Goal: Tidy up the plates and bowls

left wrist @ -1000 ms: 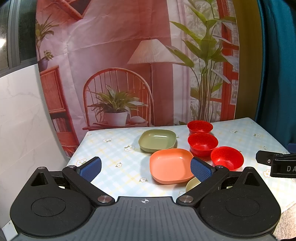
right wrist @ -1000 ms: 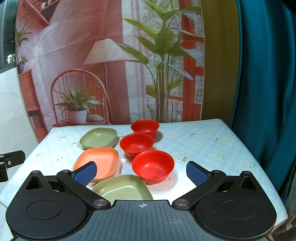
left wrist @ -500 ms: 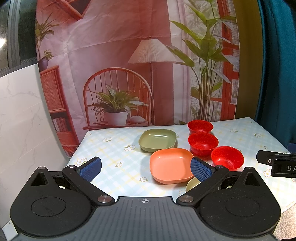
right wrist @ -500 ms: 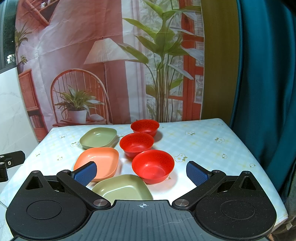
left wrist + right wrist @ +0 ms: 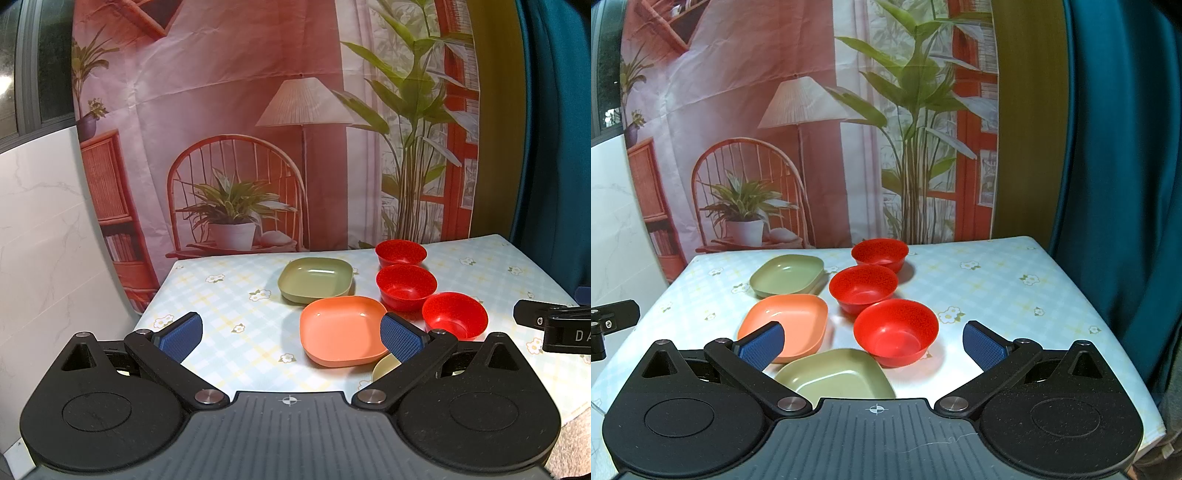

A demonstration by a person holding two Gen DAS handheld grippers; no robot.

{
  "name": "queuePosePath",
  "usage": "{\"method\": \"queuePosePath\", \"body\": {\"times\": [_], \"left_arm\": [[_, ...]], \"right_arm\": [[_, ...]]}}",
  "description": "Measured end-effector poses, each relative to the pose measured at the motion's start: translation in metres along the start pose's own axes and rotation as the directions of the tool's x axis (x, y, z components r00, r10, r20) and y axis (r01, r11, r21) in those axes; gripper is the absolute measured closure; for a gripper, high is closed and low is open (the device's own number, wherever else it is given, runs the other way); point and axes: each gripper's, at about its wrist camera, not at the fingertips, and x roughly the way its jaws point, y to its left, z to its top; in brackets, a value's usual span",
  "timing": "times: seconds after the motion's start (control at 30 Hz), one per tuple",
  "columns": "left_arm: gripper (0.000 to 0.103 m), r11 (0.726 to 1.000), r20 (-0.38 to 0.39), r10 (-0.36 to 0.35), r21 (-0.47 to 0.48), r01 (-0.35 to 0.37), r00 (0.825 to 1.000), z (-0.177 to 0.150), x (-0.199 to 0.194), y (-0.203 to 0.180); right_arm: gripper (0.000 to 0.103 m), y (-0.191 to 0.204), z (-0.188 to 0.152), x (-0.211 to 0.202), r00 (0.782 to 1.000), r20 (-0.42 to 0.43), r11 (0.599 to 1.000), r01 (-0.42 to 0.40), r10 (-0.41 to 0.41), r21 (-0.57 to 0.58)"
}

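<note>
Nothing stacked yet: three red bowls (image 5: 882,291) sit in a row on the table (image 5: 1015,288), three square plates (image 5: 786,325) lined up beside them, all separate. Left gripper (image 5: 291,334) and right gripper (image 5: 873,345) hover wide, empty.

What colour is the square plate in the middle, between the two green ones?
The middle plate is orange, best seen in the right wrist view.

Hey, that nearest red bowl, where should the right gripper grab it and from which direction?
Pinch the nearest red bowl's near rim, one finger inside, one outside, coming down from above with the open right gripper. It stands upright, mouth open; its sloping wall looks too wide to span.
</note>
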Motion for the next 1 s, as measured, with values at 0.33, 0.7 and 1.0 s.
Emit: {"method": "queuePosePath", "body": {"times": [0.33,0.7,1.0], "left_arm": [[0.0,1.0,0.0,0.0,0.0,0.0,1.0,0.0006,-0.0003,0.0005],[0.0,1.0,-0.001,-0.001,0.001,0.001,1.0,0.0007,-0.0003,0.0005],[0.0,1.0,-0.001,0.001,-0.002,-0.001,1.0,0.0011,0.0002,0.001]], "right_arm": [[0.0,-0.0003,0.0002,0.0004,1.0,0.0,1.0,0.0,0.0,0.0],[0.0,-0.0002,-0.0004,0.0002,1.0,0.001,1.0,0.0,0.0,0.0],[0.0,0.0018,-0.0013,0.0015,1.0,0.001,1.0,0.0,0.0,0.001]]}}
